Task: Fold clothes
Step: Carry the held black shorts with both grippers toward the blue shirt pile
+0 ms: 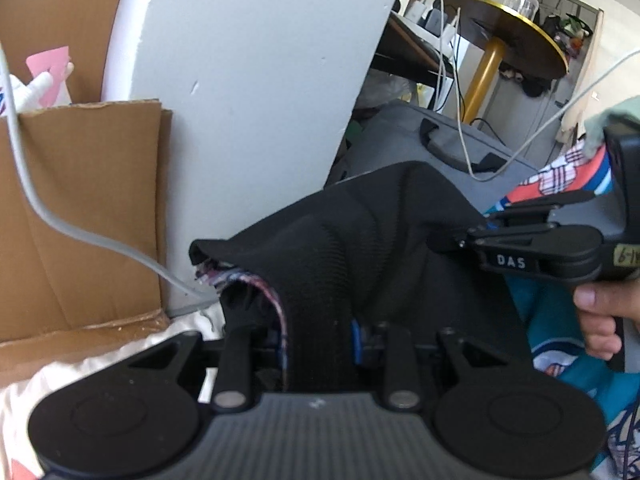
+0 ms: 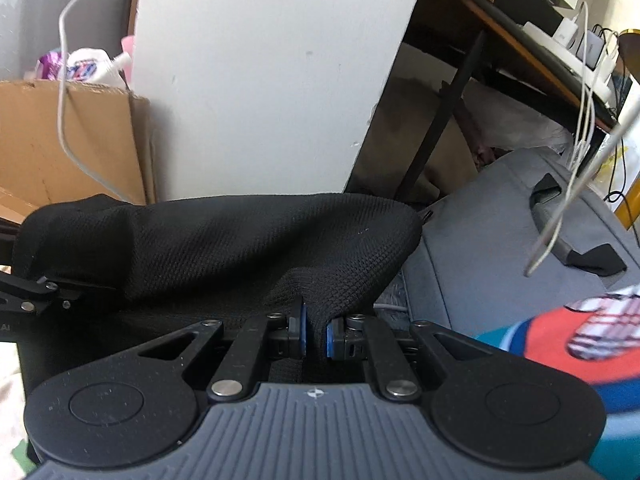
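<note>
A black knit garment (image 1: pixel 360 240) hangs stretched between my two grippers. In the left wrist view my left gripper (image 1: pixel 316 338) is shut on a thick bunch of it; the cloth drapes over the fingers and shows a striped inner edge (image 1: pixel 276 308). My right gripper (image 1: pixel 440 245) comes in from the right, gripping the garment's other end, with a hand (image 1: pixel 600 316) on its handle. The right wrist view shows the right gripper (image 2: pixel 316 336) with its blue pads (image 2: pixel 332 338) pinching a fold of the black garment (image 2: pixel 240 240). The left gripper's linkage (image 2: pixel 28 300) shows at the left edge.
A white panel (image 1: pixel 260 80) stands straight ahead with a cardboard box (image 1: pixel 80 200) to its left. A grey cable (image 1: pixel 60 224) hangs across the box. A grey bag (image 2: pixel 500 240) lies to the right, near a teal and orange cloth (image 2: pixel 560 340). White bedding (image 1: pixel 120 356) lies below.
</note>
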### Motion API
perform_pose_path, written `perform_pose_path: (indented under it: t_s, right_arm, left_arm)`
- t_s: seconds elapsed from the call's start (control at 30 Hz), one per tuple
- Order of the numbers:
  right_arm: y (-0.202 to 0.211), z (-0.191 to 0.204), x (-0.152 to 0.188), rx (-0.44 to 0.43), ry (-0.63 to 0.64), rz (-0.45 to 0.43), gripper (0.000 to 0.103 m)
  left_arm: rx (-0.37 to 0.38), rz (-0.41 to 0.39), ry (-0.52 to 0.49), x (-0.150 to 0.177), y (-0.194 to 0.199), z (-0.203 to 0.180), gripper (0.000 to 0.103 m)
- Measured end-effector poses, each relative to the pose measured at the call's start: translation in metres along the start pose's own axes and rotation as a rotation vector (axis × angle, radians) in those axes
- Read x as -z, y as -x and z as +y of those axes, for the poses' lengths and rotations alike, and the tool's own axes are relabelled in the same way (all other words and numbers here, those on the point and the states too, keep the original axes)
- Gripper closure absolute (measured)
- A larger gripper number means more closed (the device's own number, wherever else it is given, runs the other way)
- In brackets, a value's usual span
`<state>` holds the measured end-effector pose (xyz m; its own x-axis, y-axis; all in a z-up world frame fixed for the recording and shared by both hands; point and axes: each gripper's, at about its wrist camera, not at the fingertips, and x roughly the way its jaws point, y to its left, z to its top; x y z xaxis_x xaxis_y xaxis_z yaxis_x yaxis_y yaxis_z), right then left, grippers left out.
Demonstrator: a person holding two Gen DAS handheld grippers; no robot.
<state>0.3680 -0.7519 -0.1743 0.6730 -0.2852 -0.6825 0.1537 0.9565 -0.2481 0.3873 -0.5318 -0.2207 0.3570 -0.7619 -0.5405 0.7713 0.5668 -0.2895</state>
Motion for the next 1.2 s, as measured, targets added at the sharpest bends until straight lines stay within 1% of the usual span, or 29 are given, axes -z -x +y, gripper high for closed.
perform_pose_path:
  t_s: [0.17,0.27,0.37,0.4,0.43,0.47,0.5,0.53,0.6,0.7,0.8,0.87,0.9,0.97,1.03,1.1,1.13,1.2]
  right_arm:
    - [-0.026,0.000,0.000,0.012,0.010,-0.004,0.095]
    - [-0.041,0.002,0.004,0.026,0.017,-0.013,0.095]
    - [-0.059,0.005,0.007,0.036,0.000,0.001,0.094]
    - [-0.065,0.004,0.008,0.043,-0.016,0.022,0.091]
    - [-0.071,0.003,0.008,0.053,-0.032,0.046,0.079]
    - [-0.073,0.003,0.009,0.073,-0.043,0.062,0.072]
    - [-0.072,0.004,0.009,0.095,-0.036,0.064,0.063]
    - [-0.069,0.006,0.009,0.115,-0.026,0.063,0.058]
    - [-0.063,0.009,0.008,0.157,-0.004,0.060,0.056]
    - [-0.047,0.015,0.008,0.176,0.032,0.045,0.054]
    - [-0.027,0.020,0.010,0.155,0.049,0.031,0.054]
    - [-0.014,0.020,0.013,0.137,0.040,0.013,0.055]
    - [-0.008,0.020,0.014,0.124,0.030,0.004,0.055]
    - [-0.002,0.018,0.018,0.079,-0.005,-0.004,0.056]
    - [-0.004,0.015,0.022,0.004,-0.051,-0.001,0.057]
    - [-0.012,0.017,0.025,0.007,-0.063,0.017,0.058]
    - [-0.018,0.017,0.026,0.009,-0.078,0.024,0.062]
    - [-0.030,0.014,0.027,0.011,-0.116,0.037,0.065]
  left_arm:
    - [0.001,-0.024,0.017,0.004,-0.017,0.014,0.072]
    - [0.002,-0.059,0.040,0.012,-0.023,0.023,0.072]
    - [-0.005,-0.051,0.068,0.018,-0.031,0.030,0.070]
    - [-0.006,-0.041,0.086,0.018,-0.034,0.034,0.067]
    - [-0.005,-0.027,0.111,0.018,-0.036,0.038,0.061]
    - [-0.001,-0.017,0.130,0.016,-0.037,0.041,0.060]
    - [-0.003,-0.008,0.132,0.014,-0.035,0.042,0.056]
    - [-0.009,0.001,0.124,0.012,-0.032,0.042,0.050]
    - [-0.044,-0.002,0.086,0.007,-0.021,0.040,0.049]
    - [-0.081,-0.015,0.060,-0.001,-0.001,0.042,0.043]
    - [-0.127,-0.018,0.001,-0.010,0.017,0.043,0.045]
    - [-0.129,-0.037,-0.035,-0.015,0.025,0.039,0.056]
    - [-0.115,-0.043,-0.045,-0.018,0.028,0.037,0.064]
    - [-0.091,-0.051,-0.060,-0.024,0.027,0.028,0.065]
    - [-0.081,-0.042,-0.082,-0.026,0.019,0.019,0.065]
    - [-0.088,-0.027,-0.112,-0.023,0.006,0.010,0.065]
    - [-0.092,-0.021,-0.121,-0.022,0.000,0.007,0.066]
    - [-0.097,-0.022,-0.115,-0.015,-0.011,0.007,0.067]
